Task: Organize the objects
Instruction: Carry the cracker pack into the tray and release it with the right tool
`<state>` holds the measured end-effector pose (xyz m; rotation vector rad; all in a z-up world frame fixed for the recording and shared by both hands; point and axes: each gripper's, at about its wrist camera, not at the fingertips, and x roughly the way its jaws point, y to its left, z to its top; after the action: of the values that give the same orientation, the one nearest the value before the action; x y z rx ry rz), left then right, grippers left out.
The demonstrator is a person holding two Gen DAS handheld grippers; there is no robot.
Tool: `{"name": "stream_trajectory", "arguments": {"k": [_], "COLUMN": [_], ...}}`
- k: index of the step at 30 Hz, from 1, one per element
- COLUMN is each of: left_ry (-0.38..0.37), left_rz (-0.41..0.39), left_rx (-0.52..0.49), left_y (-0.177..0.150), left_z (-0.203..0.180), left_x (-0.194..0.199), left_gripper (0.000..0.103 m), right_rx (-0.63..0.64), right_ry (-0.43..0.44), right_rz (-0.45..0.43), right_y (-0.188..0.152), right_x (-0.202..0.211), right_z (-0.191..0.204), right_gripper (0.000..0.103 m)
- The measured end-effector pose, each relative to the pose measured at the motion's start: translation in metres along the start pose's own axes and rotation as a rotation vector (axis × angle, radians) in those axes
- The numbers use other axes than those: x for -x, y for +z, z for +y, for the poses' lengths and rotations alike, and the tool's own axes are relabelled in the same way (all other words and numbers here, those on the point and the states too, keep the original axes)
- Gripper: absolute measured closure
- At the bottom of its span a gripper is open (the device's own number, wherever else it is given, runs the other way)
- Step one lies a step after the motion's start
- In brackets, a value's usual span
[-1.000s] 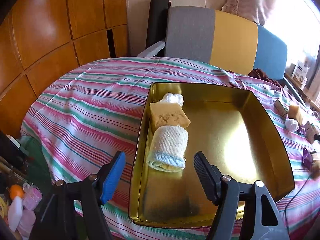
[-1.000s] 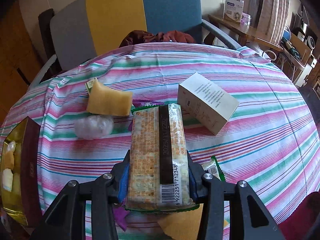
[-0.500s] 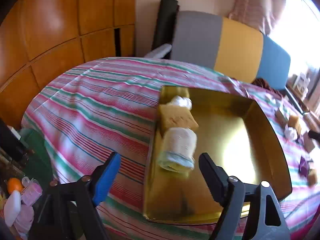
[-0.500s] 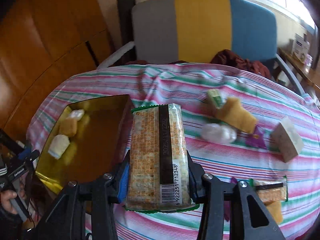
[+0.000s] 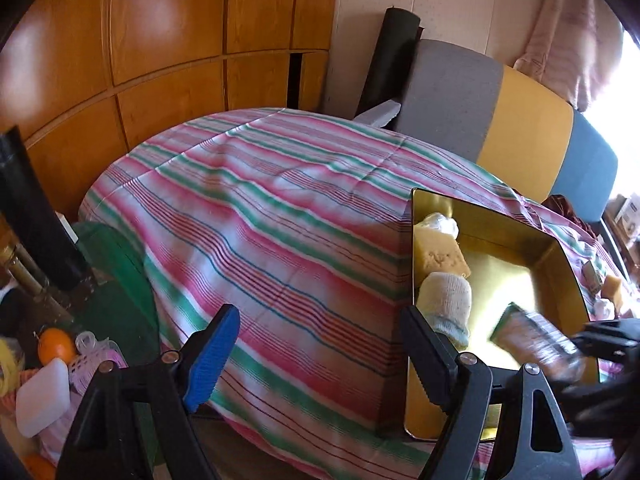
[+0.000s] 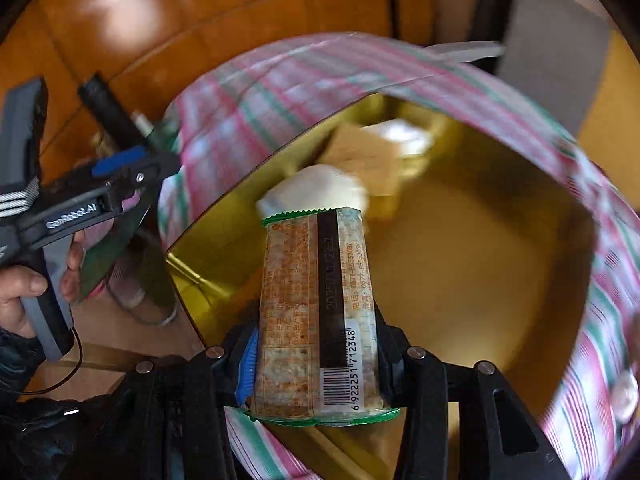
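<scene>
- Long clear-wrapped cracker packet with green edges and a barcode (image 6: 320, 312), clamped lengthwise in the right gripper (image 6: 316, 354), held out over the shiny gold rectangular metal tray (image 6: 480, 264).
- Same packet (image 5: 536, 342) blurred in the left view, hanging above the tray's near right part, black right gripper body (image 5: 608, 344) behind it.
- Inside the tray along its left wall (image 5: 412, 256): rolled white cloth with a pale blue end (image 5: 448, 304), just beyond it a yellow sponge block (image 5: 438, 256), then a crumpled clear plastic wad (image 5: 440, 222) at the far corner.
- Left gripper (image 5: 316, 354) spread wide, holding nothing, blue pad (image 5: 212, 356) on one finger, poised over the pink, green and white striped tablecloth (image 5: 272, 216) just left of the tray.
- From the right view, left gripper (image 6: 132, 172) gripped by a bare hand (image 6: 24, 292), off the tray's left edge.
- Beyond the table: grey, yellow and blue chair back (image 5: 504, 120), orange wooden wall panels (image 5: 160, 40).
</scene>
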<state>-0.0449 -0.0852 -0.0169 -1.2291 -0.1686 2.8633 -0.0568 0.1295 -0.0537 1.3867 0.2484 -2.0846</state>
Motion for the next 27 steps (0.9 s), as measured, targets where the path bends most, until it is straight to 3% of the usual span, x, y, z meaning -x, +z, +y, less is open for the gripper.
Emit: {"name": "stream_trajectory", "arguments": {"k": [5, 11, 14, 20, 27], "left_ry": [-0.016, -0.021, -0.023, -0.037, -0.056], "left_rz": [0.016, 0.018, 0.011, 0.000, -0.017], "left_rx": [0.008, 0.007, 0.006, -0.021, -0.060], "left_y": [-0.003, -0.004, -0.002, 0.000, 0.002], "left_z": [0.002, 0.003, 0.001, -0.010, -0.028], "left_x": [-0.005, -0.007, -0.006, 0.000, 0.008], "left_gripper": [0.021, 0.021, 0.020, 0.020, 0.019], "right_rx": [0.127, 0.072, 0.023, -0.058, -0.130], "right_ry": [0.027, 0.048, 0.072, 0.080, -0.055], "right_rz": [0.062, 0.052, 0.019, -0.044, -0.092], "right_y": [0.011, 0.006, -0.001, -0.013, -0.021], "right_x": [-0.033, -0.032, -0.019, 0.003, 0.020], "right_z": [0.027, 0.020, 0.013, 0.000, -0.015], "right_gripper": [0.054, 0.047, 0.032, 0.031, 0.032]}}
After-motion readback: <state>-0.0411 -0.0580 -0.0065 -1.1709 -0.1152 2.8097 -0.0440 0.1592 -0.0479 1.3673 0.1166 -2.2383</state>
